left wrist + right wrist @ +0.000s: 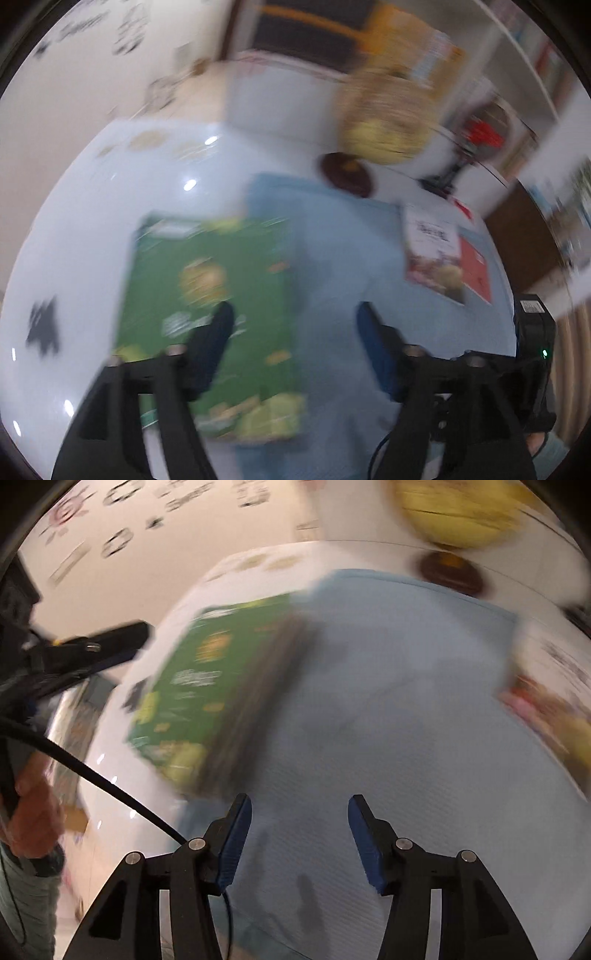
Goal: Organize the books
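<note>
The frames are blurred. A green book (210,314) lies flat on the white table (92,221), its right side over a light-blue mat (332,258). My left gripper (295,325) hovers above the book's right edge, open, with nothing gripped. In the right wrist view the green book (192,686) lies ahead and to the left on the mat (388,701). My right gripper (299,812) is open over bare mat with nothing between its fingers. At the mat's right edge lie a white-and-pink book (432,254) and a red book (476,269).
A yellowish globe (384,122) on a dark round base (347,173) stands behind the mat. The left gripper's fingers (122,638) and a hand (33,812) show at the left of the right wrist view. A black cable (110,782) crosses there. Shelves line the right.
</note>
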